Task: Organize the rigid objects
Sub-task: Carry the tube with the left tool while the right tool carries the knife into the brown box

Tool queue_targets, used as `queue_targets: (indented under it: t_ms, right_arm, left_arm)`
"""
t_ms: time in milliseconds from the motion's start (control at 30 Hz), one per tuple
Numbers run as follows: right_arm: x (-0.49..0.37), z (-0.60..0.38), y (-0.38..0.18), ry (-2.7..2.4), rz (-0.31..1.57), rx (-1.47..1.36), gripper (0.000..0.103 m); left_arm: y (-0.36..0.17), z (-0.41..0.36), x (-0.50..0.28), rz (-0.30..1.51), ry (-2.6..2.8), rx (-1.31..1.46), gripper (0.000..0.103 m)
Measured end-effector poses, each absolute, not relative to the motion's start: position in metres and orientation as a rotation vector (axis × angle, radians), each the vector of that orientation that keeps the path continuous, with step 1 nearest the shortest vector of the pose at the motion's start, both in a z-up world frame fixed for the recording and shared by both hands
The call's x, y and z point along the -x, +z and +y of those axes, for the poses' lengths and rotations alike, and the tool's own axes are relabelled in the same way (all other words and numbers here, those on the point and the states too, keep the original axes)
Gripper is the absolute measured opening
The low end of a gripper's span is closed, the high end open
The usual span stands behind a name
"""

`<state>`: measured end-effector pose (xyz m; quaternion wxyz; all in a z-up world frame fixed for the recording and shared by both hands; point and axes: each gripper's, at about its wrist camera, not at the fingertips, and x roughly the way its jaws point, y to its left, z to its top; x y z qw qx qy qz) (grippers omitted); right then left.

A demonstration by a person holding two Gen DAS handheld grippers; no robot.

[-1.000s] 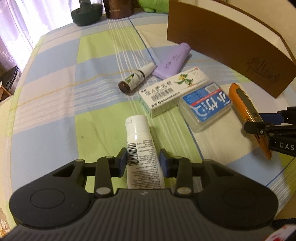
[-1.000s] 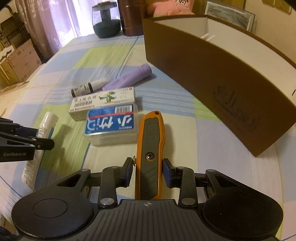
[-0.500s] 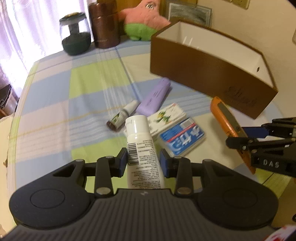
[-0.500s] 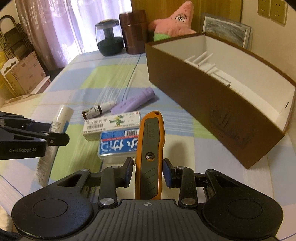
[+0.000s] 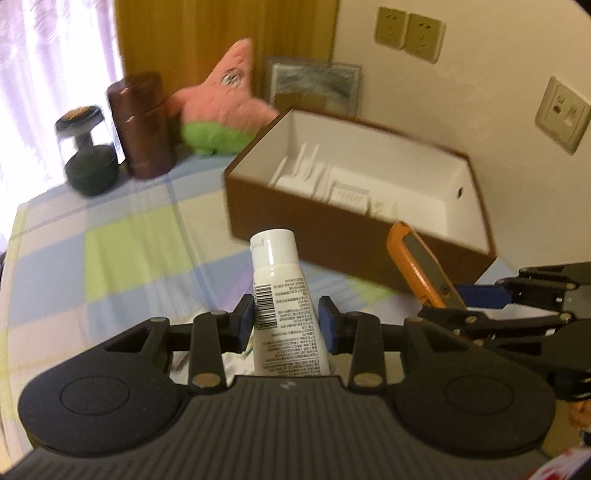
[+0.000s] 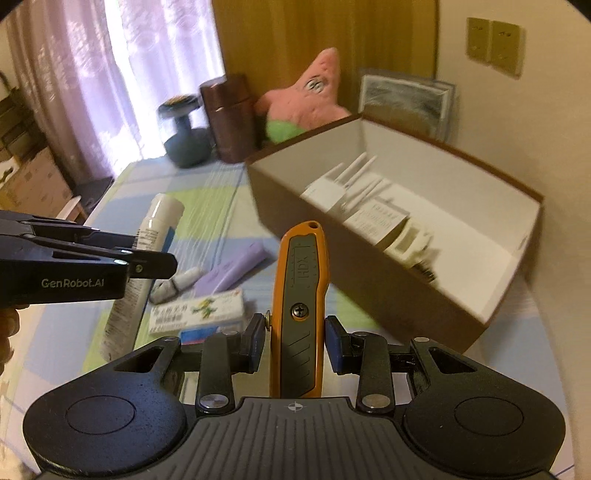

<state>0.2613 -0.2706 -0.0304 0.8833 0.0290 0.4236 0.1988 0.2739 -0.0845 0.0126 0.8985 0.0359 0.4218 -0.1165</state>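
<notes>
The left hand-held gripper holds a white tube between its pads, above the surface, which wears a checked cloth of blue, green and cream. The right hand-held gripper clamps an orange knife. The brown box stands in the right half of the frame, white boxes inside it. At the upper left are a curtain, a brown canister and a pink plush star; sockets sit on the wall.
</notes>
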Motion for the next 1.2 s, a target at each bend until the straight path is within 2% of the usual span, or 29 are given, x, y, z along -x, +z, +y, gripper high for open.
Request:
queue_targets:
  t_ms: [367,700,967,1200]
  right_arm:
    - [-0.305,-0.308,-0.009,0.298,0.852,-0.157,0.031]
    - [-0.36,-0.343,-0.013,0.19,0.862,-0.231,0.031]
    - [-0.393,-0.362,-0.037,0.126,0.914,-0.244,0.031]
    - [-0.413,-0.368,-0.067,0.077,0.999,-0.242,0.031]
  left_arm:
    - [0.035,-0.142,-0.343,0.829,-0.357,-0.086,0.032]
    - [0.039,-0.198,-0.402,0.816,-0.406,-0.125,0.032]
    - [0.021,-0.223,-0.443,0.838,-0.433,-0.153,0.032]
    - [-0.015,-0.234,-0.471,0.919,-0.454,-0.169,0.032]
